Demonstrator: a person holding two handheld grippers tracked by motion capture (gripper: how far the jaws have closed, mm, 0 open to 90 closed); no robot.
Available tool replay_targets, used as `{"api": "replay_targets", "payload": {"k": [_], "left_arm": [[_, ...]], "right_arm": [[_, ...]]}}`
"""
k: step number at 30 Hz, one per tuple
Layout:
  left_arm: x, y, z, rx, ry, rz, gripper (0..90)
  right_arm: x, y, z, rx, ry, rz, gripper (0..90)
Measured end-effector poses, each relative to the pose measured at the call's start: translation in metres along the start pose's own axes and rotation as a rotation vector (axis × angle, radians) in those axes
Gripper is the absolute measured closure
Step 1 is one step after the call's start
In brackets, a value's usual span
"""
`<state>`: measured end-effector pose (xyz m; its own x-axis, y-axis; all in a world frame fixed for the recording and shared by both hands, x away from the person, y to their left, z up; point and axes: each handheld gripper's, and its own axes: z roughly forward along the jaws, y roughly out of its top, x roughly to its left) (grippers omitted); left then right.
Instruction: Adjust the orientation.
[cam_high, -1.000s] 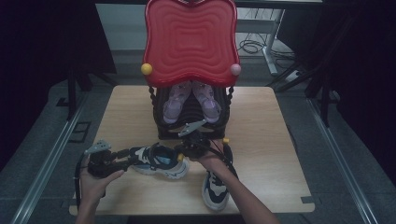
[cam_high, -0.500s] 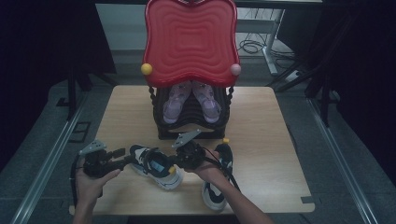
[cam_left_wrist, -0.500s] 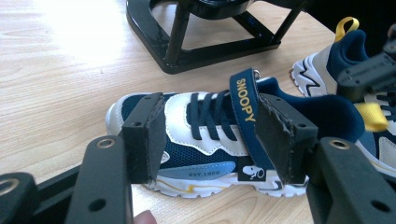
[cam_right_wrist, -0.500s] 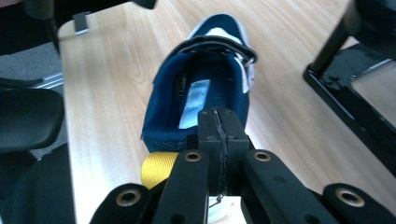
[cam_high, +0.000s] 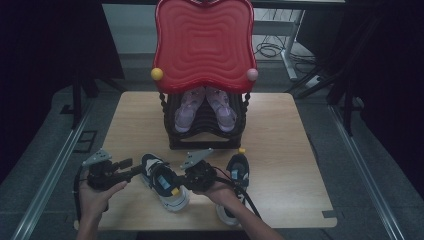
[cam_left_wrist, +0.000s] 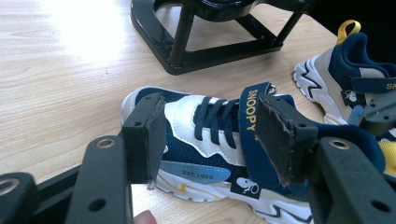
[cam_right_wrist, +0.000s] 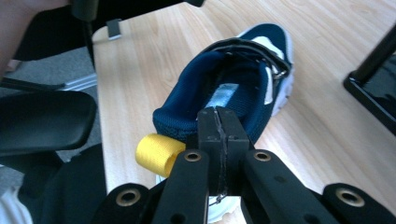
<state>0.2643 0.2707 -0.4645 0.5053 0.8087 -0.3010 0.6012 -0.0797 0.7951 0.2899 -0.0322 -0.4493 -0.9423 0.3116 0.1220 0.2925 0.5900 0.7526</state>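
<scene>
We start from the navy-and-white sneaker (cam_high: 164, 181) lying on the front part of the desk (cam_high: 280, 130), just ahead of the person's hands. In the high view its long axis runs slantwise: toe up and to the left, heel with the yellow pull loop (cam_right_wrist: 153, 153) down and to the right. That slant is what the next move turns on, since each end of the shoe faces a different hand.

At the heel, the right gripper (cam_right_wrist: 218, 123) has its jaws pinched together on the padded back rim of the shoe's collar, just beside the loop; we see no gap between the pads there. At the toe side, the left gripper (cam_left_wrist: 210, 135) stands with jaws apart, straddling the forefoot and the strap printed SNOOPY (cam_left_wrist: 251, 110). The pads sit to either side of the upper, and we cannot see them pressing on it, so we judge it unclamped for now.

So the shoe lies between the two grippers, held at the heel by the right one, with the left nearer the toe. Its mate, the second sneaker (cam_high: 235, 175), lies just right of the right hand, toe toward us. Beyond both stands the black rack (cam_high: 172, 131), holding a pink pair under a red top, and we judge that any lift toward it would swing the toe forward.
</scene>
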Motion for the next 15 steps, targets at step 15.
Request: {"api": "replay_targets", "payload": {"k": [15], "left_arm": [[0.002,0.0,-0.002,-0.003,0.004,-0.004,43.7]], "right_arm": [[0.013,-0.005,0.014,-0.039,0.11,0.01,89.3]]}}
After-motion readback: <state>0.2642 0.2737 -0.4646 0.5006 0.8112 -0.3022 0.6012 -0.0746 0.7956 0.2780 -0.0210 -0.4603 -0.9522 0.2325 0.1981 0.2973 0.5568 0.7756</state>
